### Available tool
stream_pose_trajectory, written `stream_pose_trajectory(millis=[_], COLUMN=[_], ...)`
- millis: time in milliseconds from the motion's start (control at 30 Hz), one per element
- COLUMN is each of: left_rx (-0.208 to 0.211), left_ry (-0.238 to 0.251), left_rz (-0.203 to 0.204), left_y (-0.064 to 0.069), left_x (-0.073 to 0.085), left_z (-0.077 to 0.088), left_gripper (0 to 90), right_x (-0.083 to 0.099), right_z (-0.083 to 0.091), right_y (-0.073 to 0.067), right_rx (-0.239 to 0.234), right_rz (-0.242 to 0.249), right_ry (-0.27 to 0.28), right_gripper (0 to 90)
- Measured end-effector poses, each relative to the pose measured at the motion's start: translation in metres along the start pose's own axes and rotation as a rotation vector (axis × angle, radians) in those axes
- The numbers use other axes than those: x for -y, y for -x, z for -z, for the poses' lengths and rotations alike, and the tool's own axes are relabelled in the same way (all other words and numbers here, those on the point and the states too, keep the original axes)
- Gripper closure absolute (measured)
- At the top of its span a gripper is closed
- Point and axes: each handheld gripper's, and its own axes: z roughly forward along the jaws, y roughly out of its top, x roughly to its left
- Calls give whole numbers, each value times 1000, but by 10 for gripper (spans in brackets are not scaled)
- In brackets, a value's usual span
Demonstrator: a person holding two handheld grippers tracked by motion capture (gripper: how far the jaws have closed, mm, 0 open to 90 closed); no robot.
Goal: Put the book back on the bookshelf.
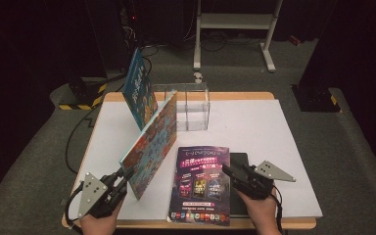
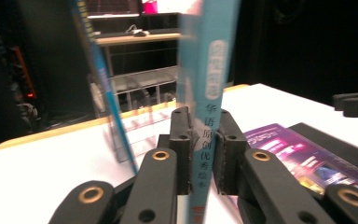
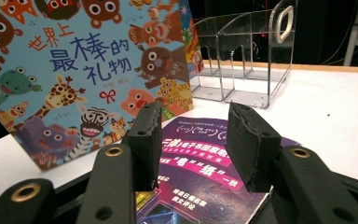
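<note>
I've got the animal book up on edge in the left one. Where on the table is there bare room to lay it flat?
The white table lies bare right of the clear rack and purple magazine, to the right edge. A narrower strip lies along the left edge. Crowded: the middle, where the animal book in the left hand-held gripper, the leaning blue book and the rack bunch.

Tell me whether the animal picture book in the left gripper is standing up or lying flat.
Standing on edge, tilted. The picture book rises off the white table, its spine clamped by the left gripper.

Picture book (image 3: 74, 70) — light blue, cartoon animals; magazine (image 1: 200, 183) — purple; black fingers (image 2: 182, 149)
</note>
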Motion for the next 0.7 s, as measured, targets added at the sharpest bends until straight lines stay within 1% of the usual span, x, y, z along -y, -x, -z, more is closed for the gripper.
stream_pose_trajectory(millis=[33,67,100,133,200,300,333,433,467,567,600,700], left_rx=[1,21,25,25,54,81,80,83,85,65,64,73], left_ry=[-3,3,5,5,9,10,5,-13,-17,-24,-24,-33], left_rz=[-10,-14,-23,-23,-29,-32,-31,-10,-9,-45,-50,-44], left_y=[-3,-7,-8,-8,-10,-10,-10,-13,-13,-13,-13,-15], left_x=[1,2,3,3,2,2,1,-1,-3,-7,-9,-12], left_z=[1,1,1,1,0,-1,-1,-3,-4,-8,-10,-15], left_gripper=[801,797,794,789,784,773,771,761,757,756,756,749], right_x=[0,0,1,1,2,2,3,3,3,4,4,4], right_z=[0,1,1,1,1,1,2,2,2,3,3,3], right_y=[0,1,1,2,2,3,3,4,4,4,4,5], right_rx=[0,2,4,5,9,10,11,13,13,13,13,15], right_rz=[0,-1,-3,-4,-3,-4,-7,-11,-12,-15,-14,-16], right_ry=[0,1,0,0,-1,-2,-2,-6,-7,-9,-9,-9], right_gripper=[552,552,551,551,550,548,547,545,543,542,542,540])
